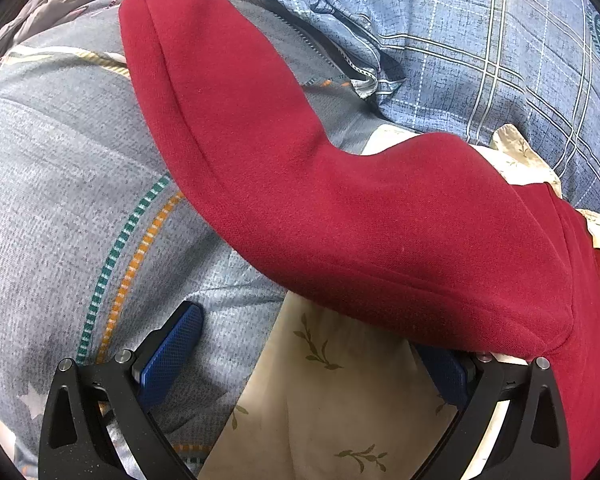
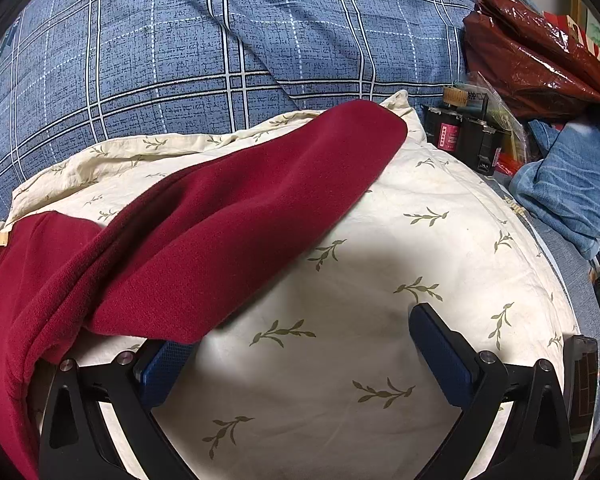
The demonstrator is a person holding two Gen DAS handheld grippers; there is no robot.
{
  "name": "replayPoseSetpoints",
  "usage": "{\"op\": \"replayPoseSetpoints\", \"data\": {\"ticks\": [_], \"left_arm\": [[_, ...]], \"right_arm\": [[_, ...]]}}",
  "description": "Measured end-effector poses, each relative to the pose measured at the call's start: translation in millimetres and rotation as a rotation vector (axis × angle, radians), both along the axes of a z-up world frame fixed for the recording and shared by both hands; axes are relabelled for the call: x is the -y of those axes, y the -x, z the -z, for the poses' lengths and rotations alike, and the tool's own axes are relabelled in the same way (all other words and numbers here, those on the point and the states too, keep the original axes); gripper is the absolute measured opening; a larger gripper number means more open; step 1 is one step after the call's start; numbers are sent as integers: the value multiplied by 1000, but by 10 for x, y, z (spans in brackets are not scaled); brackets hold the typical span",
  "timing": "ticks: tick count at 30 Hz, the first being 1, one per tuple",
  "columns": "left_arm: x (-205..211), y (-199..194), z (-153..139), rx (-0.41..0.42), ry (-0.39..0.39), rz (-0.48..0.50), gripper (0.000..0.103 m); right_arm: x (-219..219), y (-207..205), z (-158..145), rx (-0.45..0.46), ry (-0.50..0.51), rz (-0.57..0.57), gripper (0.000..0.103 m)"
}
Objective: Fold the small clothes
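Observation:
A dark red knit garment [image 1: 340,208] lies spread across a cream pillow with a leaf print [image 1: 320,400] and grey bedding. One sleeve runs up to the far left. My left gripper [image 1: 312,344] is open and empty, its right pad partly hidden under the garment's lower edge. In the right wrist view the garment's other sleeve [image 2: 236,216] lies folded over the body on the pillow [image 2: 340,360]. My right gripper [image 2: 296,344] is open and empty, its left pad tucked under the sleeve's edge.
A blue plaid duvet [image 2: 180,40] lies behind the pillow. A grey striped sheet [image 1: 60,200] is at the left. At the far right are a dark red plastic bag [image 2: 532,48], small black boxes [image 2: 464,136] and blue denim [image 2: 572,184].

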State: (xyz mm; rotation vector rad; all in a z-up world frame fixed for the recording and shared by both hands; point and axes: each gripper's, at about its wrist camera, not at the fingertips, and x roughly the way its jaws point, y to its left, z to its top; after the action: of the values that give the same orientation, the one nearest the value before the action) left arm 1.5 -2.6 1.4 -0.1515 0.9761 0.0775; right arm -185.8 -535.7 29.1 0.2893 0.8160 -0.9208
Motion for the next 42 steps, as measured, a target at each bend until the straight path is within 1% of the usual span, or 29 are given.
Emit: {"op": "replayPoseSetpoints", "data": {"ticks": [4,6,8,10,11,15,18,21,24,26,29,34,36,37,40,42], "left_arm": [[22,92,-38,-24,-10,10,102],[61,163,-97,-23,-23,27,99],[148,276,-179,4,-51,74,95],[249,407,-278,41,-86,114,95],[281,457,-310,55,-90,122,95],[449,777,-553,137,-63,168,95],[513,1016,-664,166,-29,197,95],[560,1180,-739,172,4,221,95],[585,1256,-749,169,-4,249,95],[620,1198,-736,160,-19,265,95],[587,1207,-730,154,-22,266,95],[612,1141,-692,138,-41,255,95],[630,1105,-671,130,-46,252,95],[643,1076,-662,126,-51,252,95],[683,1017,-629,120,-63,248,95],[698,1002,-614,117,-67,247,95]], "right_arm": [[-105,39,-23,-2,-22,11,103],[-253,84,-44,4,-56,-4,103],[-494,147,-85,24,-69,-56,103],[-746,205,-122,30,-76,-87,103],[-918,245,-147,43,-92,-113,103],[-1449,281,-231,83,-136,-182,103],[-1884,191,-289,85,-124,-252,103],[-2275,15,-336,92,-103,-324,103],[-2580,-182,-363,106,-115,-403,103],[-2775,-349,-348,96,-112,-444,103],[-2957,-529,-265,88,-140,-469,103],[-3104,-717,-198,140,-253,-472,103],[-3145,-776,-180,137,-287,-483,103],[-3159,-814,-174,129,-288,-485,103],[-3197,-919,-155,102,-245,-482,103],[-3184,-973,-138,106,-243,-484,103]]}}
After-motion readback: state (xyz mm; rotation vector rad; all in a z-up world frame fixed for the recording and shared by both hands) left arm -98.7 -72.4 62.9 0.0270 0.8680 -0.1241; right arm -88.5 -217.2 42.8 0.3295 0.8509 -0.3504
